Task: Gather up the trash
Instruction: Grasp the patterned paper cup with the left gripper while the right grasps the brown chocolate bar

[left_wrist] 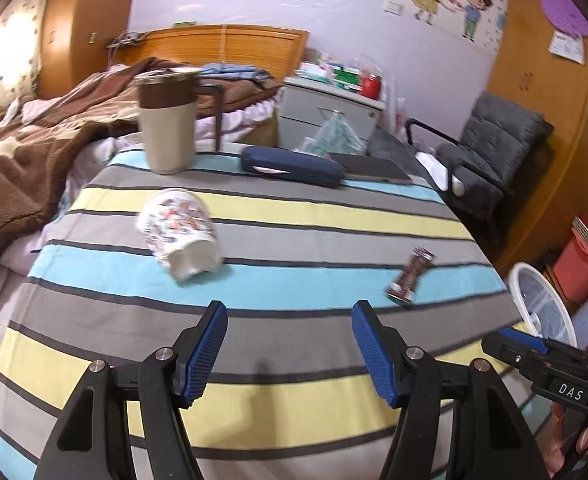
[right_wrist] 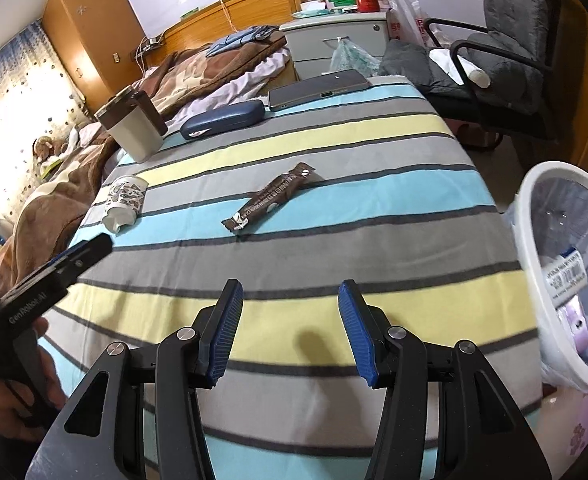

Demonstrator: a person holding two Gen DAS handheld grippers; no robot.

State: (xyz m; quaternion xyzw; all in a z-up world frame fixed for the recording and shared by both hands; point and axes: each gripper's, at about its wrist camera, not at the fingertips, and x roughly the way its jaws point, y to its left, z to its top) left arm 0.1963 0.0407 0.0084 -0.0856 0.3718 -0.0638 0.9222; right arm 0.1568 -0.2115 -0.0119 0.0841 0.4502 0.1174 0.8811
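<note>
A crumpled printed paper cup [left_wrist: 180,232] lies on its side on the striped tablecloth [left_wrist: 294,216], ahead and left of my open, empty left gripper [left_wrist: 290,322]; it also shows in the right wrist view [right_wrist: 123,202]. A brown snack wrapper [left_wrist: 410,276] lies right of the left gripper and ahead of my open, empty right gripper [right_wrist: 290,300], where it shows in the right wrist view [right_wrist: 272,202]. A white lined trash bin [right_wrist: 566,272] stands off the table's right edge with some trash inside; it also shows in the left wrist view [left_wrist: 542,304].
A beige and brown tumbler [left_wrist: 168,120], a blue glasses case [left_wrist: 292,166] and a phone [right_wrist: 320,88] sit at the table's far end. A bed with a brown blanket [left_wrist: 34,148] lies left, a white cabinet [right_wrist: 336,40] behind, a grey chair [right_wrist: 506,44] right.
</note>
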